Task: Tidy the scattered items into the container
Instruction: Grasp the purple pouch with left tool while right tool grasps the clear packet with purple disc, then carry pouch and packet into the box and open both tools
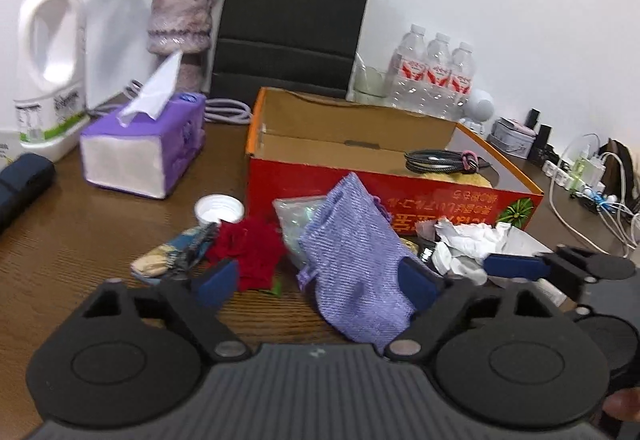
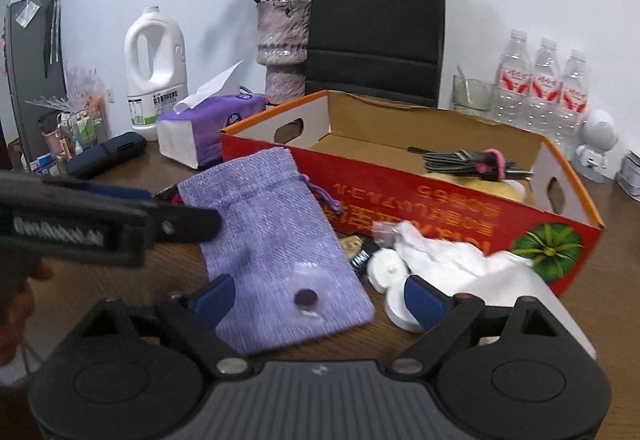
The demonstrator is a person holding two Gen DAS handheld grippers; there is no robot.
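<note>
An open red cardboard box (image 1: 360, 191) (image 2: 440, 207) stands on the brown table and holds a coiled black cable (image 1: 440, 161) (image 2: 472, 161). In front of it lie a purple drawstring pouch (image 1: 356, 260) (image 2: 276, 240), a red cloth flower (image 1: 248, 248), a clear shiny packet (image 1: 296, 215), a white cap (image 1: 218, 208), crumpled white tissue (image 1: 472, 236) (image 2: 432, 252) and white round lids (image 2: 386, 268). My left gripper (image 1: 320, 280) is open, its fingers either side of the pouch's near end. My right gripper (image 2: 320, 296) is open over the pouch's lower corner.
A purple tissue box (image 1: 144, 147) (image 2: 208, 127), white detergent jug (image 1: 50, 67) (image 2: 156, 67), vase of dried flowers (image 1: 180, 23) (image 2: 282, 47), black paper bag (image 1: 292, 19) (image 2: 376, 27) and water bottles (image 1: 436, 75) (image 2: 540, 87) stand behind. A power strip with cables (image 1: 584, 179) lies at the right.
</note>
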